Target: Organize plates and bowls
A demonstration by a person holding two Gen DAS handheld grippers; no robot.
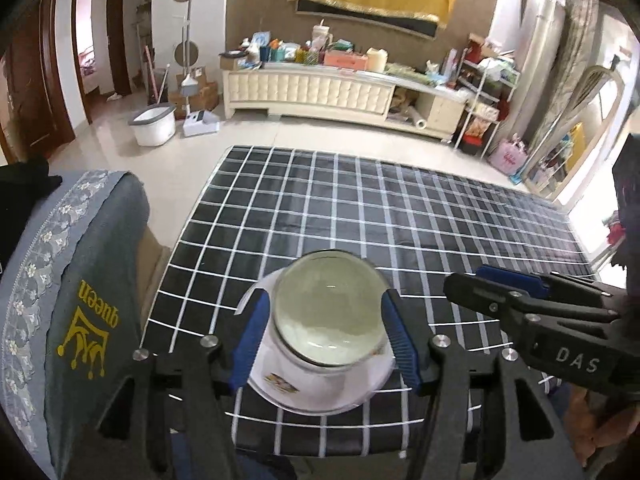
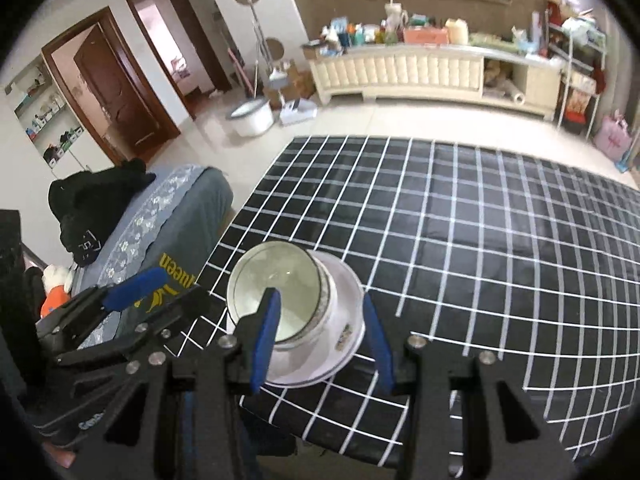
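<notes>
- Bowl sits in plate at table's near edge
- Left gripper open, fingers flanking bowl, apparently not touching
- Right gripper open over the stack

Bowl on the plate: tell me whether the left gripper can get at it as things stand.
Probably yes. The left gripper is open, its blue fingers flanking the bowl on the plate, with nothing between. The right gripper crowds in from the other side.

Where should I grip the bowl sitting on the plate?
Grip the bowl across its upright side wall, jaws on opposite sides just below the rim, coming from the near table edge. The plate flares wide beneath, so stay above it.
</notes>
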